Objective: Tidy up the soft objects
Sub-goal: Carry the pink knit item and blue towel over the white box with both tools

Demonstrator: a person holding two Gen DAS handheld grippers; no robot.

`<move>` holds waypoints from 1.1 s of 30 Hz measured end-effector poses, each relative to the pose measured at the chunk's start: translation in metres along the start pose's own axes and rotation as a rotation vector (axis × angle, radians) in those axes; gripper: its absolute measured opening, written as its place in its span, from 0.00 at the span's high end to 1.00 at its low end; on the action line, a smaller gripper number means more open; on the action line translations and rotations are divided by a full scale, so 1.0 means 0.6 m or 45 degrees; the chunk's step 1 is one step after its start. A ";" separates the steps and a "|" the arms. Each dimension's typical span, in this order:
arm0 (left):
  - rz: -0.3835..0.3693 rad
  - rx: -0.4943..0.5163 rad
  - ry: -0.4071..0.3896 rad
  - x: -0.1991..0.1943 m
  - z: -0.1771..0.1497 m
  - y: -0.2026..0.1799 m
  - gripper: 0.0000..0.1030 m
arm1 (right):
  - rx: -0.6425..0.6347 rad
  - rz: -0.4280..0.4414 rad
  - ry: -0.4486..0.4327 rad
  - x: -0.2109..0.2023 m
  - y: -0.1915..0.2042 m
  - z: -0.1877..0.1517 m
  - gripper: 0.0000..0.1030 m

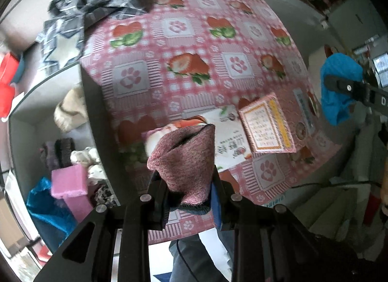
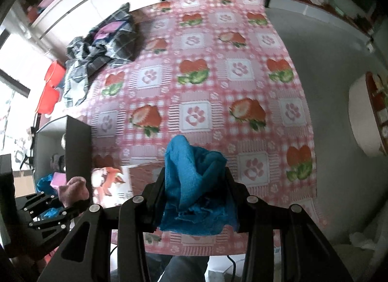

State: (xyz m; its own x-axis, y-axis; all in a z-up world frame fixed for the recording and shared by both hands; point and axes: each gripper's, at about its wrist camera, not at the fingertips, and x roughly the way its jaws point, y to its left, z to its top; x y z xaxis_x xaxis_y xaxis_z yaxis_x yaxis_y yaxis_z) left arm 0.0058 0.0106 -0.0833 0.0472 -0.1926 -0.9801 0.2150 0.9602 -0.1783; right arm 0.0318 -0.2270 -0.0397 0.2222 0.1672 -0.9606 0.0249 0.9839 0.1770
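Bin left of your desk: cream plush, dark knits, pink foam block, blue bag. Your left gripper is clenched on a mauve knit sock, long axis pointing away from you, cuff end far. Your right gripper clamps a bunched blue cloth above the desk's near edge.

The middle and far stretch of the strawberry-print tablecloth lies bare, open to a gripper. At its far left corner a heap of plaid clothing blocks the way. Near the front edge, 1 pink box and a printed packet lie touching. The white bin left of the table is crowded with soft items.
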 end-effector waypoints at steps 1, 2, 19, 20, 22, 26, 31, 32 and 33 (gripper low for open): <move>0.002 -0.015 -0.005 -0.002 -0.002 0.007 0.71 | -0.024 0.006 -0.002 -0.001 0.014 0.003 0.58; 0.002 -0.036 -0.011 -0.006 -0.005 0.015 0.71 | -0.043 0.012 -0.002 -0.002 0.025 0.006 0.58; 0.034 -0.295 -0.107 -0.053 -0.063 0.132 0.71 | -0.359 0.105 0.022 0.005 0.221 0.015 0.58; 0.037 -0.312 -0.112 -0.056 -0.068 0.142 0.71 | -0.381 0.110 0.026 0.007 0.234 0.013 0.58; 0.042 -0.340 -0.120 -0.060 -0.076 0.156 0.71 | -0.415 0.120 0.035 0.010 0.254 0.011 0.58; 0.051 -0.397 -0.130 -0.066 -0.093 0.184 0.71 | -0.488 0.139 0.055 0.018 0.301 0.004 0.58; 0.066 -0.479 -0.140 -0.071 -0.117 0.223 0.71 | -0.570 0.162 0.079 0.026 0.351 -0.007 0.58; 0.073 -0.497 -0.141 -0.072 -0.122 0.231 0.71 | -0.589 0.168 0.085 0.029 0.363 -0.010 0.58; 0.080 -0.514 -0.142 -0.072 -0.127 0.239 0.71 | -0.607 0.173 0.092 0.031 0.374 -0.012 0.58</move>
State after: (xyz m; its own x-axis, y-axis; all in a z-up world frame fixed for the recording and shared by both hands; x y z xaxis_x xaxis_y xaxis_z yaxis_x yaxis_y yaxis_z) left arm -0.0399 0.1723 -0.0732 0.1582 -0.1309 -0.9787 -0.1902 0.9686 -0.1602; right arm 0.0344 -0.0028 -0.0193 0.1243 0.2834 -0.9509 -0.4514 0.8696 0.2002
